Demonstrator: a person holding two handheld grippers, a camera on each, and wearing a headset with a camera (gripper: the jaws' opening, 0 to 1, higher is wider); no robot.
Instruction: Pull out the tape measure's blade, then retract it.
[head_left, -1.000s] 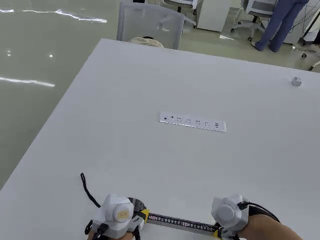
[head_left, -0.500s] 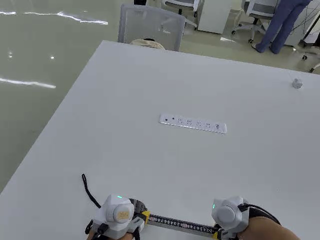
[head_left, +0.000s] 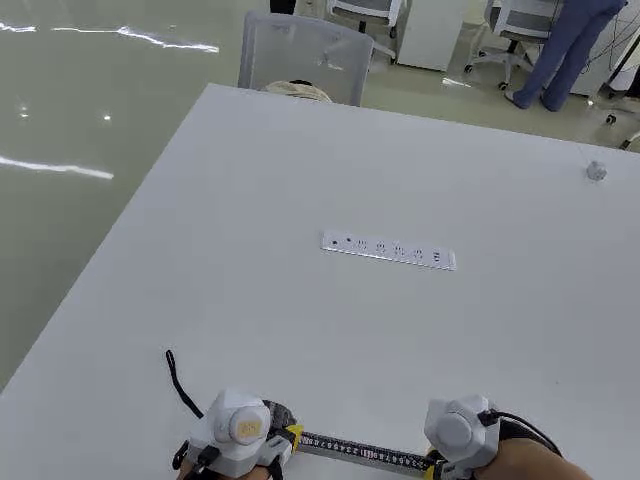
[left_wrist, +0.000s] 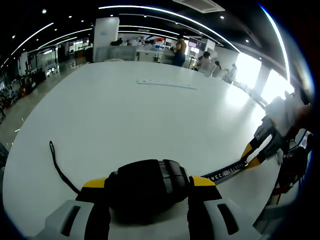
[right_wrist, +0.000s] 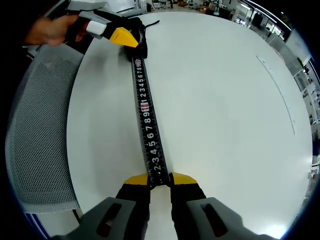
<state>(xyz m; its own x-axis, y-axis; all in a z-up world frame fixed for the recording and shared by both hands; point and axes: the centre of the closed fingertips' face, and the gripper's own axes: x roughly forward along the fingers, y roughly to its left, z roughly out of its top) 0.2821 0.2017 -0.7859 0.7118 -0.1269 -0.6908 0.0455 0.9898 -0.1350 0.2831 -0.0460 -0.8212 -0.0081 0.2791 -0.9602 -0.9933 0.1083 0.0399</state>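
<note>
The left gripper (left_wrist: 148, 182) is clamping the tape measure case (left_wrist: 145, 200) at the near left of the table (head_left: 300, 170). The right gripper (right_wrist: 159, 179) is pinching the blade (right_wrist: 146, 115) tip at near right. The blade is lying flat between them. Judgement: whether extending or returning it, the right gripper should be travelling slowly, in line with the case, preventing twist or snap-back.
</note>
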